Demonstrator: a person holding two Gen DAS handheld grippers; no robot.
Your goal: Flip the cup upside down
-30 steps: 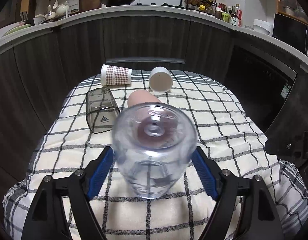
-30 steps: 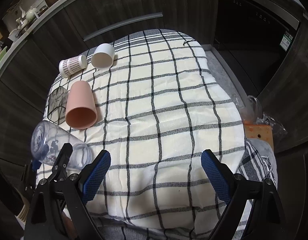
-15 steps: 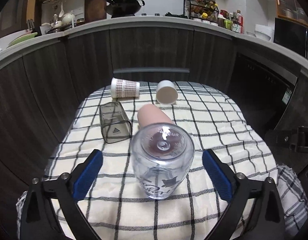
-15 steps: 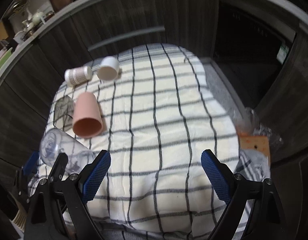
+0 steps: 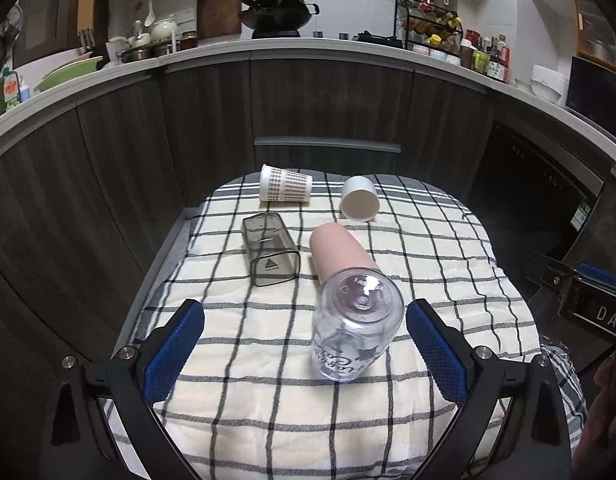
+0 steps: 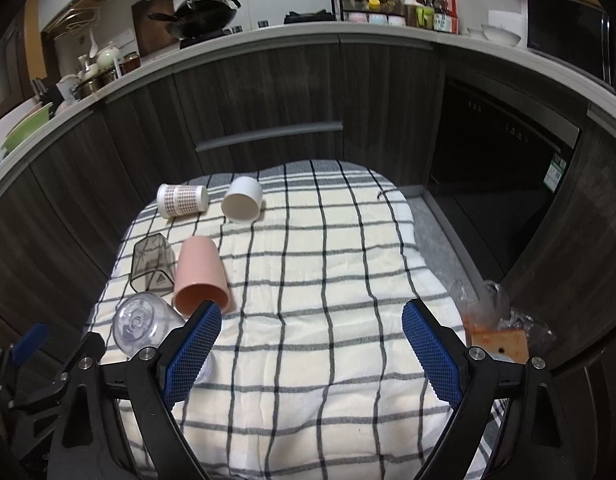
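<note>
In the left wrist view the clear plastic cup (image 5: 356,326) stands base-up on the checked cloth (image 5: 267,380) at centre frame, between the spread blue pads of the left gripper (image 5: 305,344), which grips nothing and touches it on neither side. Just above it lie a pink cup (image 5: 340,250), a smoky square cup (image 5: 269,254), a patterned paper cup (image 5: 284,189) and a white cup (image 5: 360,204). The right gripper (image 6: 312,354) is equally wide and empty over bare cloth stretching to the right edge of its frame.
</note>
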